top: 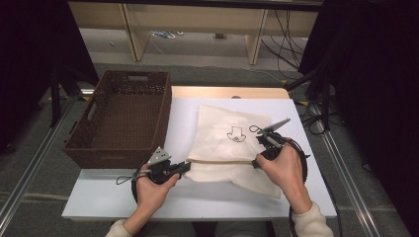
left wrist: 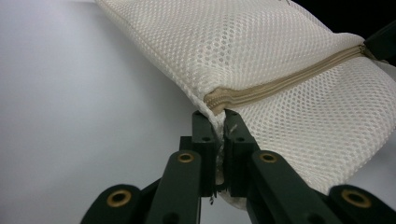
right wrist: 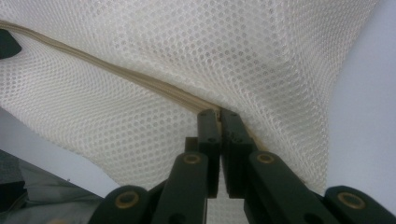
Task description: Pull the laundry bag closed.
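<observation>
Mesh bag (top: 222,143) lies mid-frame on the white table (top: 99,192), right of the wicker basket (top: 118,118). Left gripper (top: 185,167) pinches the zipper's left end; right gripper (top: 256,162) clamps its right end.

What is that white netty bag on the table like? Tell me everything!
The mesh bag is cream-white netting full of tiny holes, with a beige zipper running across it, closed where it shows, and a small dark drawing on top. It lies flat on the white table, right of the brown basket. The left tool and right tool pinch it at the zipper's opposite ends.
</observation>
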{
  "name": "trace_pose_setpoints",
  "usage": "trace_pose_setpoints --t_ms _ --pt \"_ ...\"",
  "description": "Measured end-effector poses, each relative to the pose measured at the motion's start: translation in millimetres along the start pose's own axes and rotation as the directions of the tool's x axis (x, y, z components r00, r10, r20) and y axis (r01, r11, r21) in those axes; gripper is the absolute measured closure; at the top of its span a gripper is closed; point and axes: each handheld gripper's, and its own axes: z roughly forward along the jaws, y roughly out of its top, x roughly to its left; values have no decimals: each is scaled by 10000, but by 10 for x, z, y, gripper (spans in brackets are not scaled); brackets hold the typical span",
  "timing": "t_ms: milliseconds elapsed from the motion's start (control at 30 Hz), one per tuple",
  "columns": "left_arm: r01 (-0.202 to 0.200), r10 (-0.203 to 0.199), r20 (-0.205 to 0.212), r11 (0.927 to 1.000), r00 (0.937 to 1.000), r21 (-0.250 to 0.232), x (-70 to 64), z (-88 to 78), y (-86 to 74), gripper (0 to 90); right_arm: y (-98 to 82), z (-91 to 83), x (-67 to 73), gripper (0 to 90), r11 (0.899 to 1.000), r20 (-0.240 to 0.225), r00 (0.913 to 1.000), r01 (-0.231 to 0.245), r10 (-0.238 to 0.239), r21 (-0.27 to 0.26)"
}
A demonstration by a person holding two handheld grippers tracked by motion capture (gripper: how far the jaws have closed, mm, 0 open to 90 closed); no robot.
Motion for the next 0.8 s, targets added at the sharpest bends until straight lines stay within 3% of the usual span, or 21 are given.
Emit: trace_pose_setpoints --t_ms 33,67,200,233,300,500,567,600,800 --pt "-10 10 -47 10000 10000 12 -2 -2 0 851 1 3 -4 885 10000 1 10000 26 -26 4" --pt "-10 10 -47 10000 10000 12 -2 -2 0 851 -2 -25 45 884 9968 17 9975 -705 705 373" --pt "6 -6 -21 10000 10000 24 4 -2 -1 851 -5 -40 11 885 9978 -6 9981 -615 616 259" --pt "-34 34 -26 10000 10000 -10 -1 1 -1 851 -5 -49 24 884 9958 -28 9965 -828 830 388" --pt "-18 18 -54 10000 10000 24 1 -2 -1 851 -5 -44 18 884 9975 43 9980 -629 628 315" --pt "-27 27 -58 10000 10000 17 2 -2 0 851 -7 -48 20 885 9958 13 9966 -825 825 385" --pt "-25 26 -86 10000 10000 84 9 -6 -2 851 -4 -46 7 884 9965 88 9973 -729 726 409" --pt "-41 41 -76 10000 10000 53 9 -2 -4 851 -6 -26 -31 884 9996 67 9997 -256 255 73" --pt "-6 6 -80 10000 10000 4 3 2 -6 851 -10 -21 -42 884 9997 131 9996 -231 231 38"
